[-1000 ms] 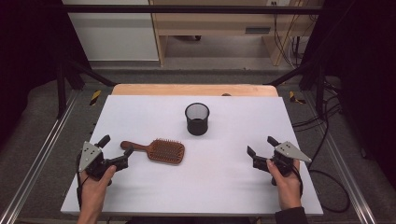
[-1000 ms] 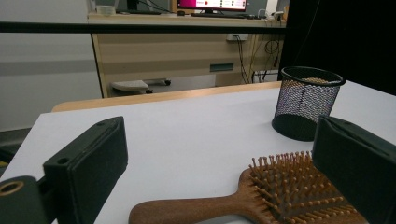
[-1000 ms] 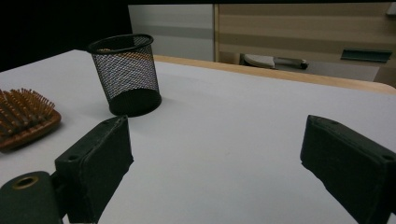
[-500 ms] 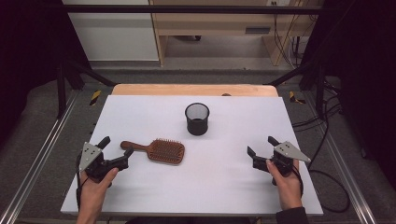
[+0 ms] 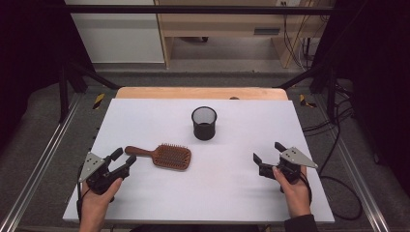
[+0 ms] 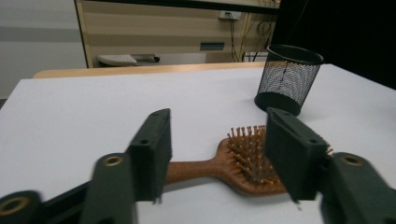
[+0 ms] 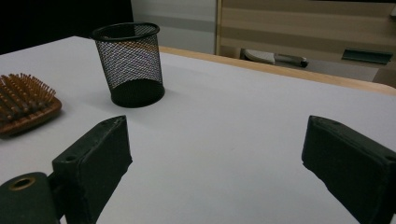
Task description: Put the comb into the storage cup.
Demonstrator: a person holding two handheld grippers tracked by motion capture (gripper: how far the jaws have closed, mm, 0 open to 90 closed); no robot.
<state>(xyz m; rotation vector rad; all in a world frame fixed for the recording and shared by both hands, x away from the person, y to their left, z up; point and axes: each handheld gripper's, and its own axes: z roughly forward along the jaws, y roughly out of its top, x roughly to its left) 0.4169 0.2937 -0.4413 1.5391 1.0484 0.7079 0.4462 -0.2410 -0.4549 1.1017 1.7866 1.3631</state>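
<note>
Wooden hairbrush [image 5: 167, 155] lies flat on table [image 5: 145, 121], unlifted. Left gripper [image 5: 124, 161] at its handle, jaws just been closing, straddling handle, not clamped. Right gripper [image 5: 267, 157] idle, jaws apart. Mesh cup [image 5: 204, 123] empty; grasp, lift pending.

The table [image 5: 145, 121] is seen by the high view from above its near edge, facing forward and down. The left gripper view is taken low and very close, just behind the wooden hairbrush [image 6: 233, 161]. The right gripper view is also taken low over the tabletop. The black mesh cup [image 7: 128, 63] is shared by all three views.
</note>
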